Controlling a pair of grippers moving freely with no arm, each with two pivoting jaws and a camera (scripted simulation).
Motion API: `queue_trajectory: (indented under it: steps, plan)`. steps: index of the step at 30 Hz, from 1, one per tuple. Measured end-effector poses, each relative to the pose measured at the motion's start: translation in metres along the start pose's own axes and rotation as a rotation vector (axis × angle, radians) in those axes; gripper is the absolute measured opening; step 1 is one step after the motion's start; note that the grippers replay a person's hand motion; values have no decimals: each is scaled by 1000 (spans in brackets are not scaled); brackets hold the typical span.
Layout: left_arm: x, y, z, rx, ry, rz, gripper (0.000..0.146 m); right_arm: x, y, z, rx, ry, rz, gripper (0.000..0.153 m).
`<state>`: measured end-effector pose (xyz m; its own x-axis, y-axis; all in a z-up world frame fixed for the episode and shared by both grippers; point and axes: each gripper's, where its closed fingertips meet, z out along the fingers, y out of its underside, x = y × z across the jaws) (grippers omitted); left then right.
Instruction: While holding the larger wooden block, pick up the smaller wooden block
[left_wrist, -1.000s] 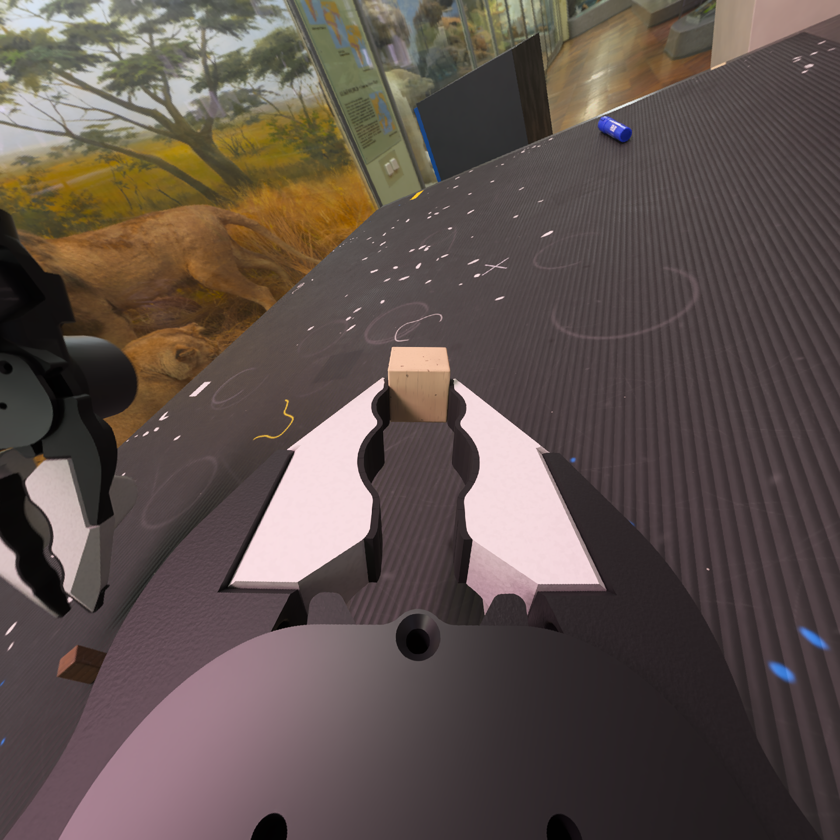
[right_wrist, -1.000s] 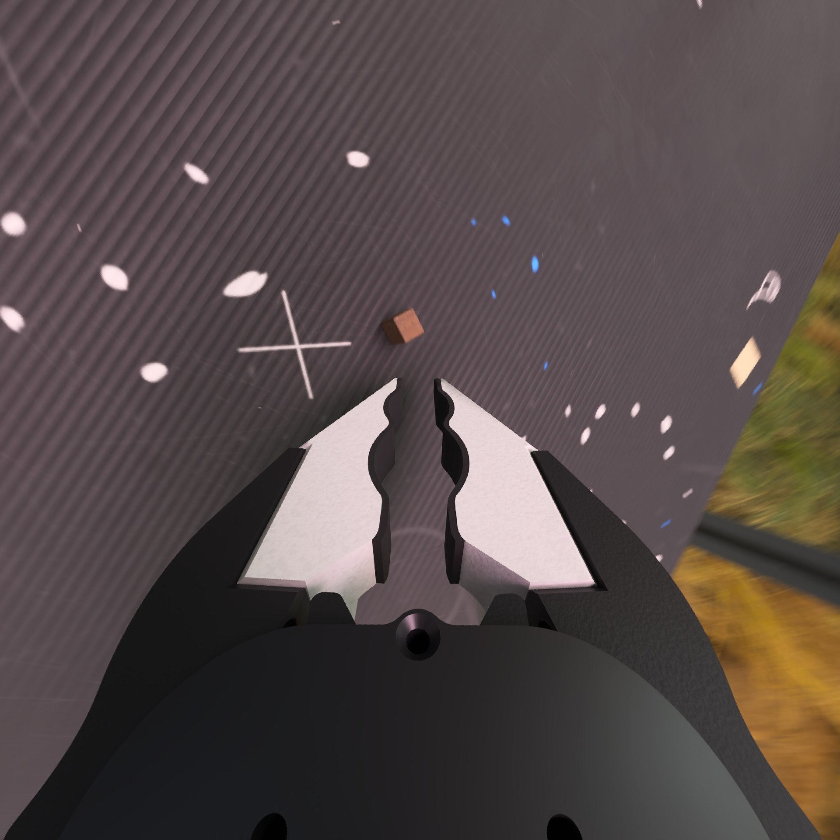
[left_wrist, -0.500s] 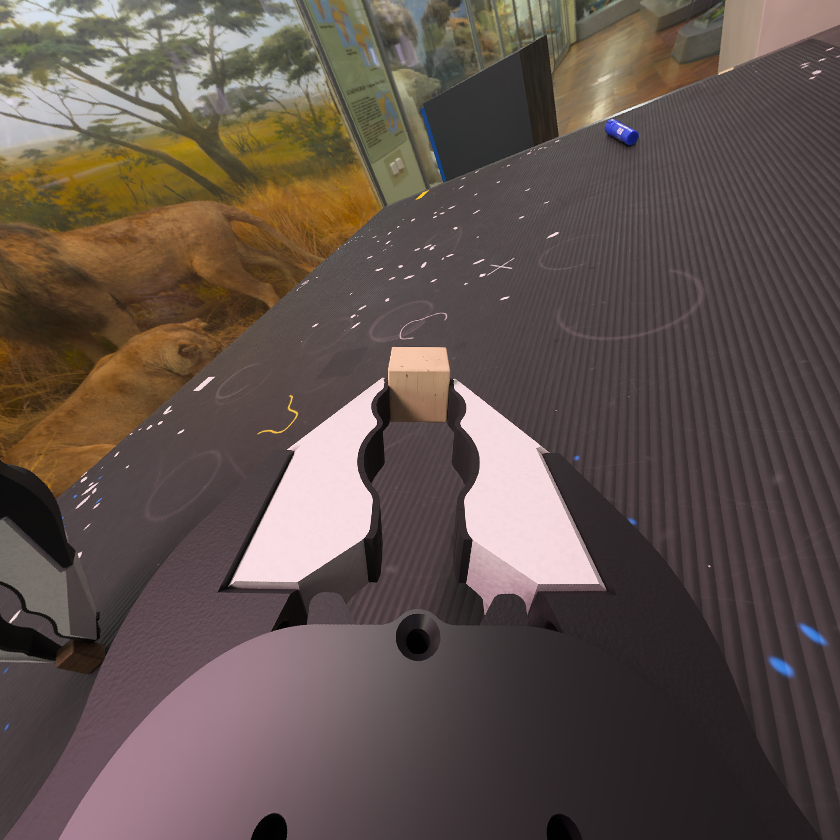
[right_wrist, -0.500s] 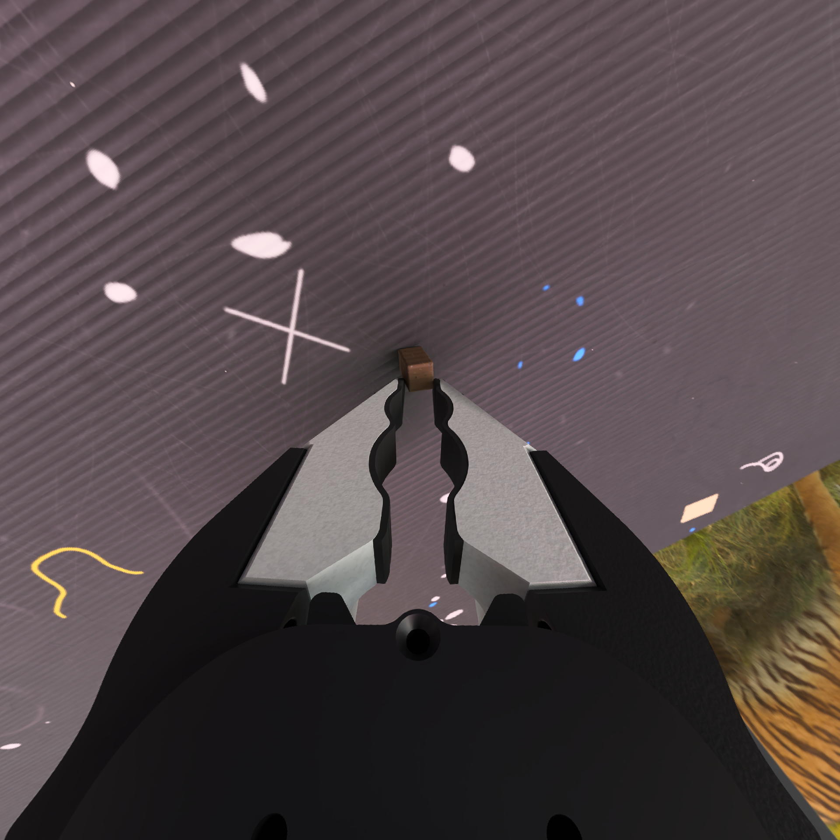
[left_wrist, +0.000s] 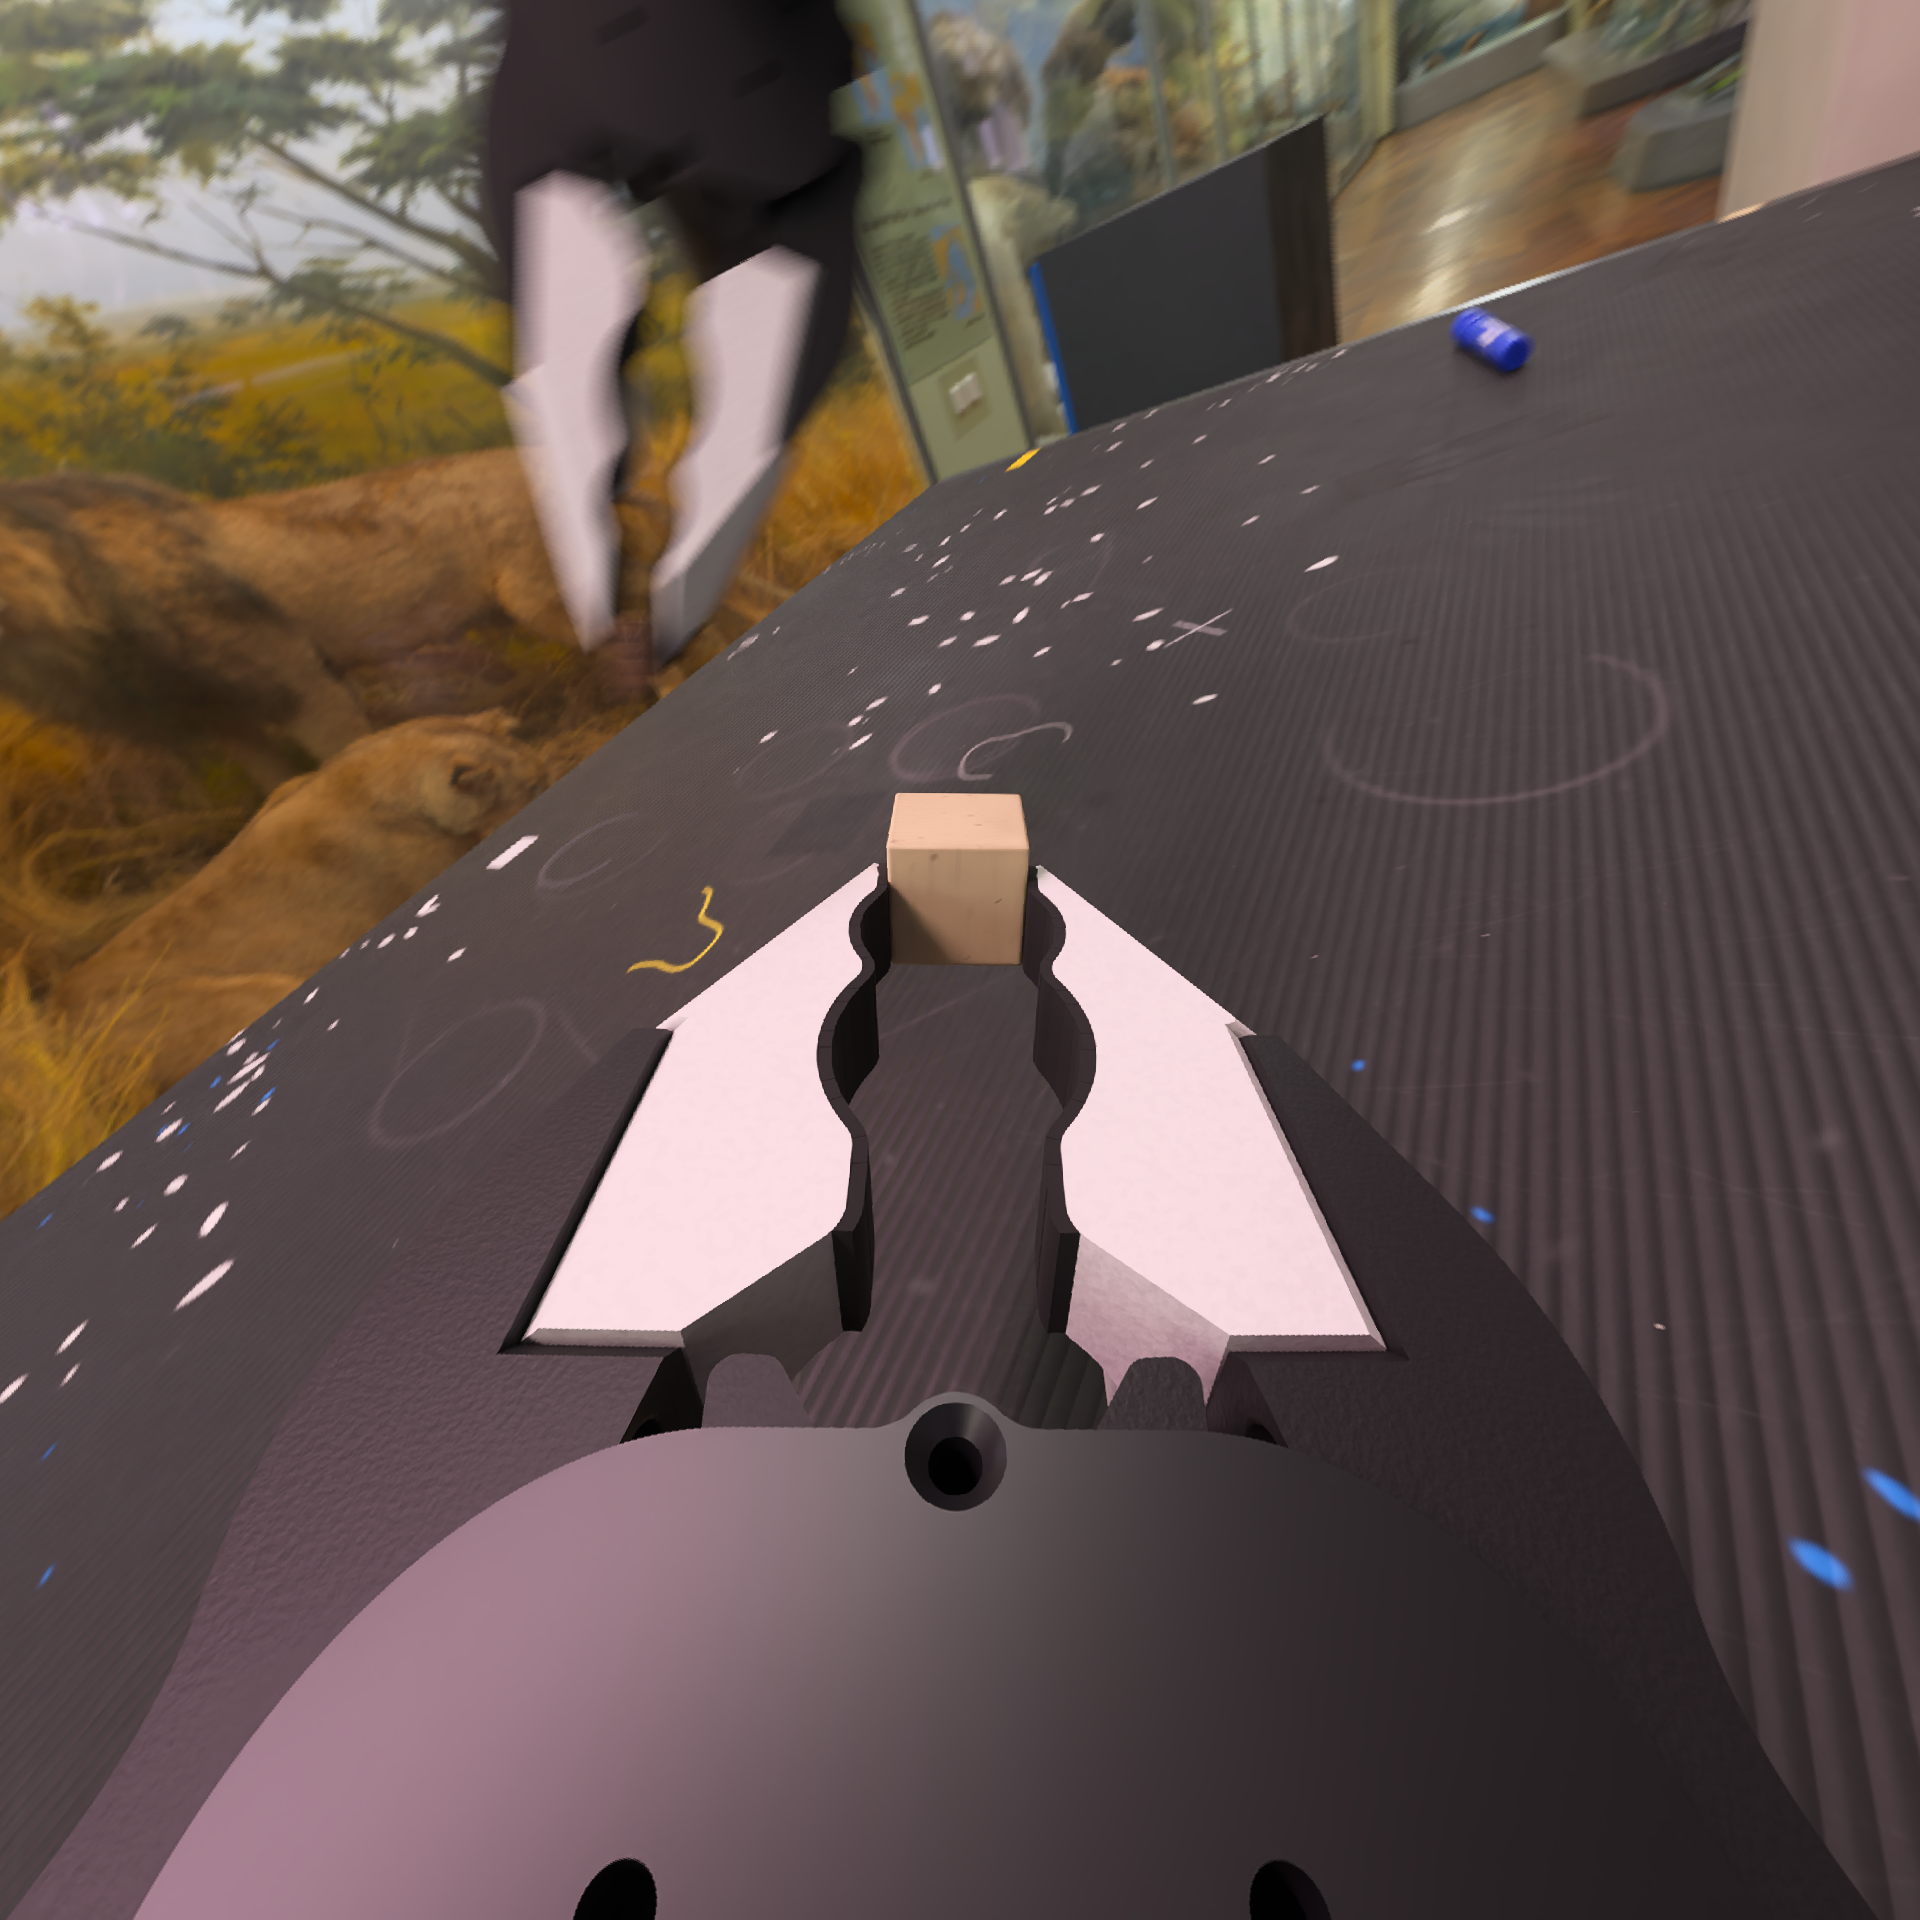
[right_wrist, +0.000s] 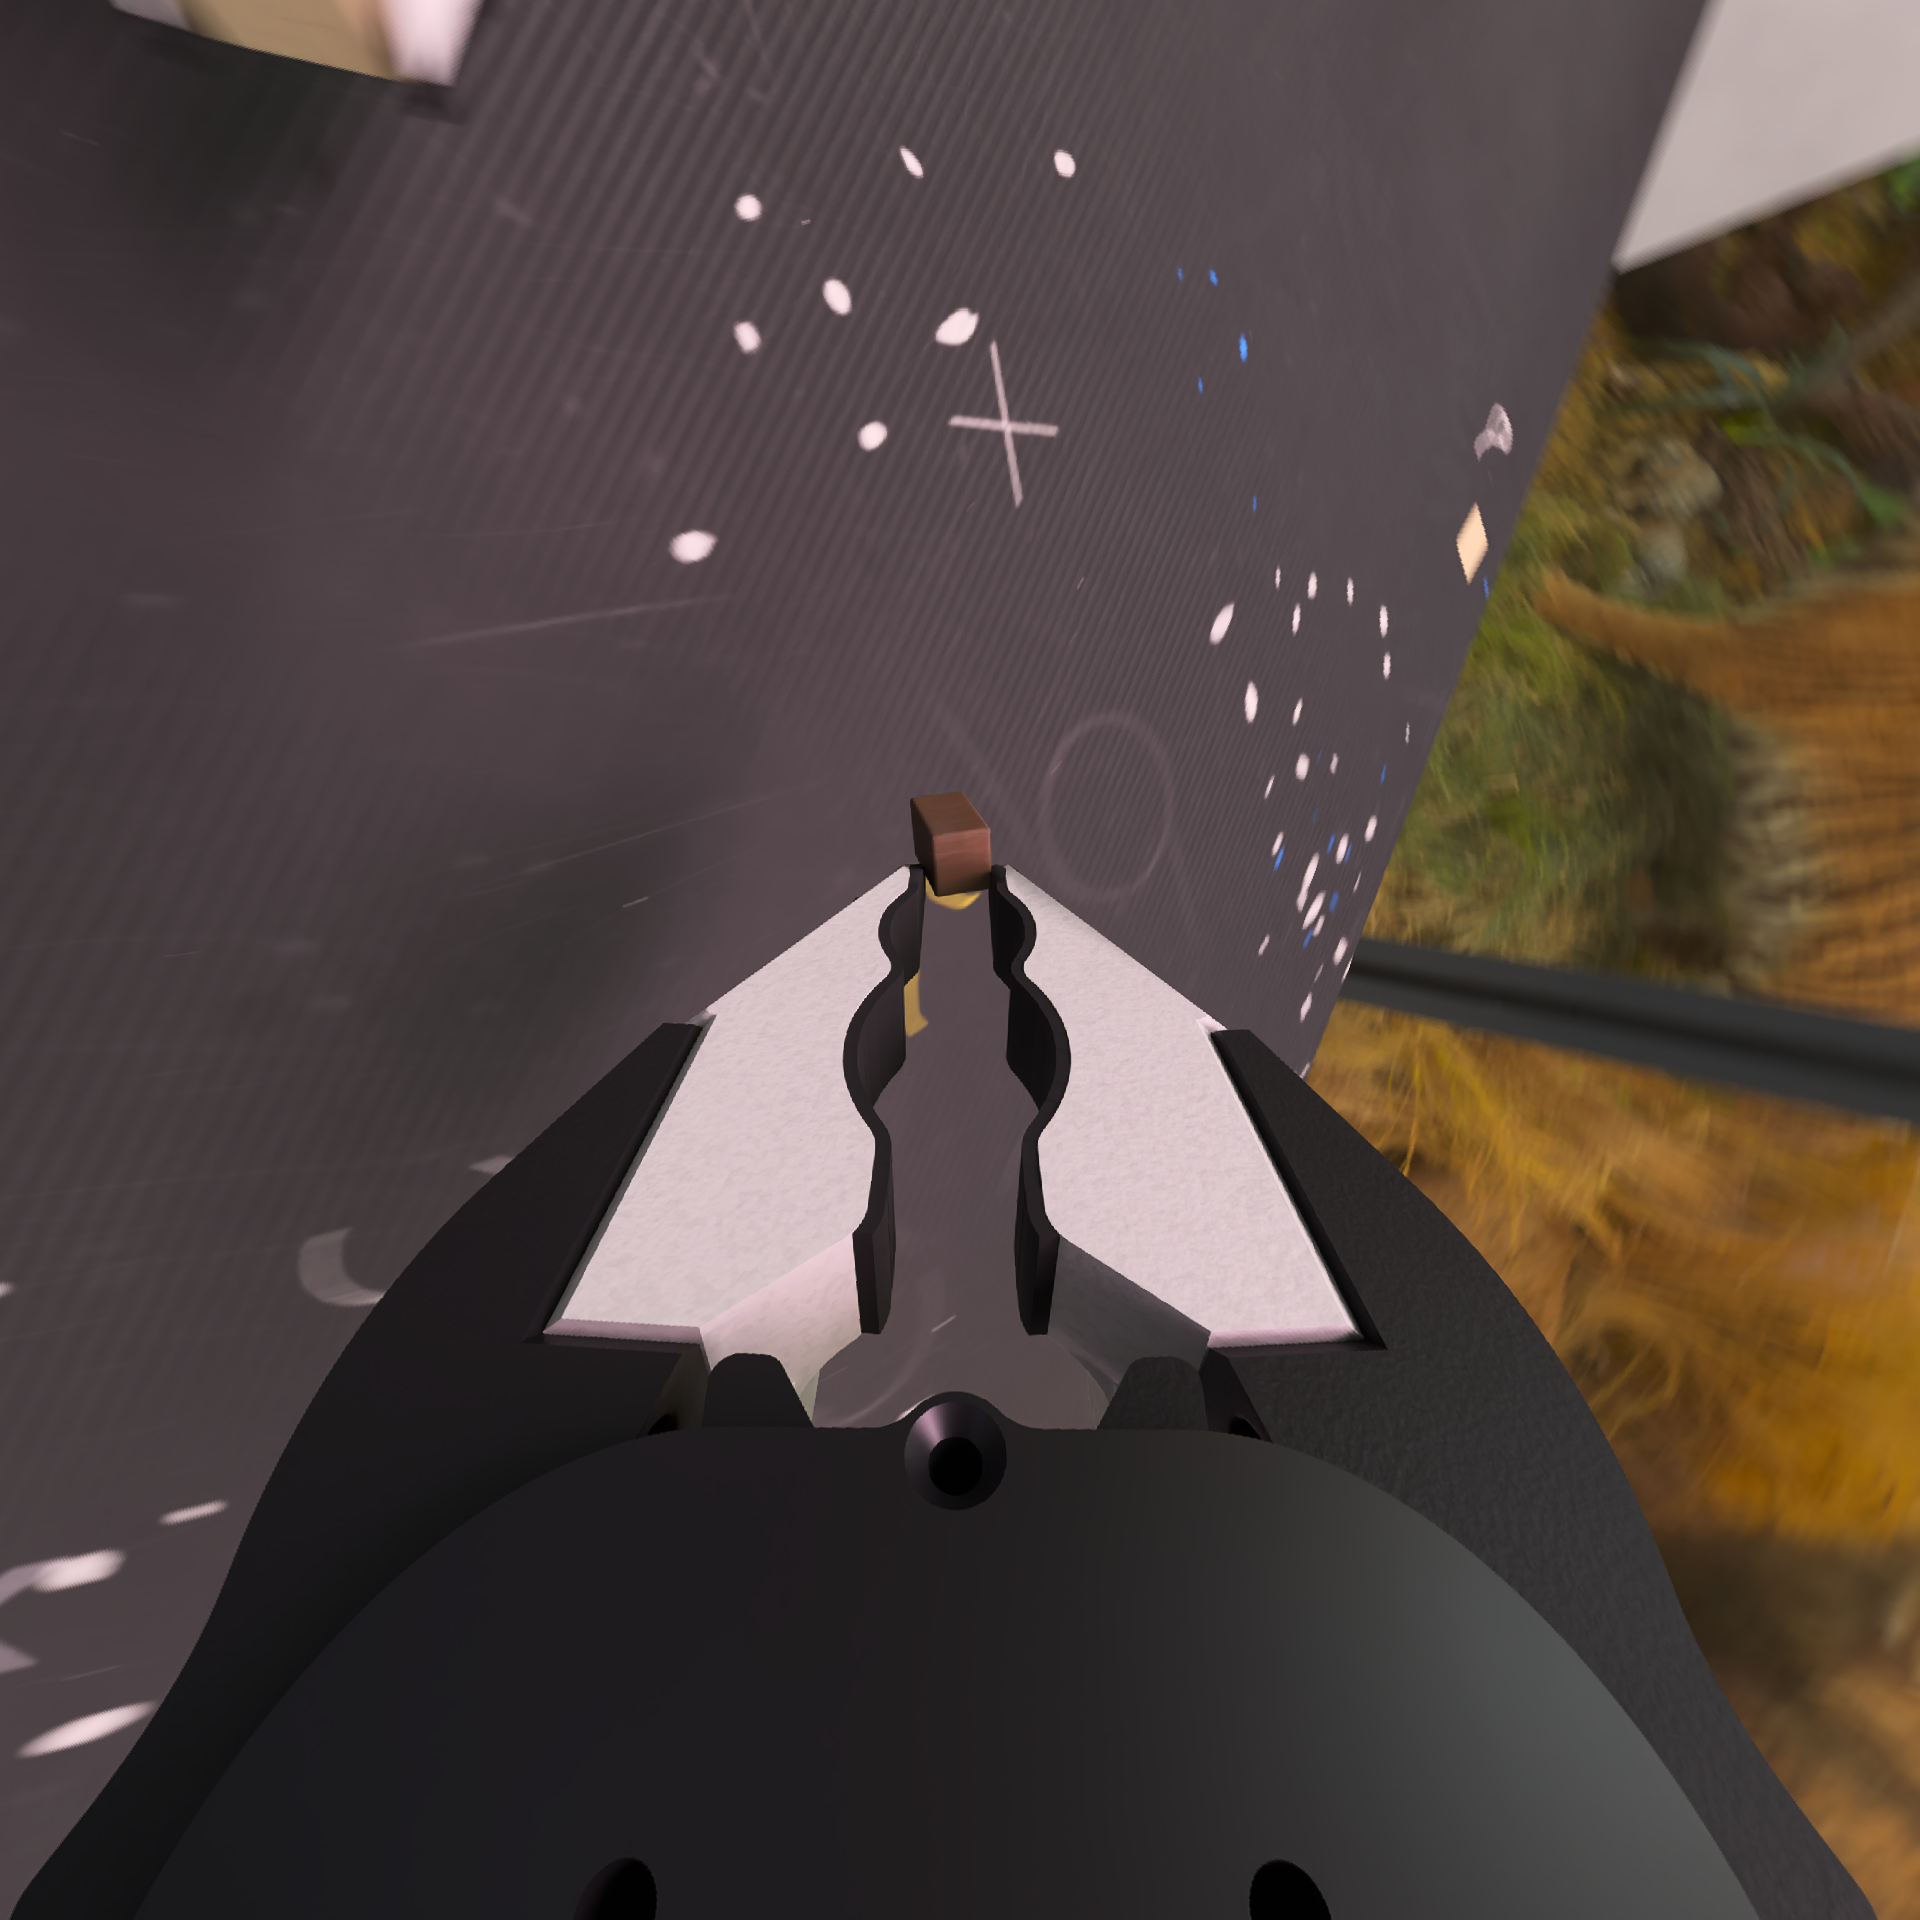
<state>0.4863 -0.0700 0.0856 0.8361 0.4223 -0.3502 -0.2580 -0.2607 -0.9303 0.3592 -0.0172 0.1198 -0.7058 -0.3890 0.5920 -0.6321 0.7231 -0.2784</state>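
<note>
No writing can be read: the panel (left_wrist: 914, 260) behind the counter (left_wrist: 1558, 935) and the blue cylinder's (left_wrist: 1491, 340) label are too blurred.

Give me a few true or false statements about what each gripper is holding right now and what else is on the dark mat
1. The left gripper is shut on the larger pale wooden block. True.
2. The small dark brown wooden block lies on the dark ribbed mat. False: it is pinched at the tips of the right gripper, up off the mat.
3. A small blue cylinder lies on the mat far from the left gripper. True.
4. The right gripper is open and empty. False: it is shut on the small brown block.
5. The pale block is gripped deep, near the base of the fingers. False: it sits at the fingertips.
</note>
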Motion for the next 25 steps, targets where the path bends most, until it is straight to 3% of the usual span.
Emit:
queue_trajectory:
  steps: [4, 9, 16, 25]
  plan:
    - [-11, 16, 4, -125, -37, -64, 24, -76, 19, -63, 32, 171, 281, 12]
    - [-2, 29, 22, -266, 46, -294, 24, -133, 10, -85, 176, 314, 594, 12]
    - [31, 32, 57, -407, 163, -327, 24, -132, 2, -74, 384, 392, 848, 12]
    - [65, 42, 102, -577, 283, -359, 24, -137, 21, -89, 467, 410, 957, 12]
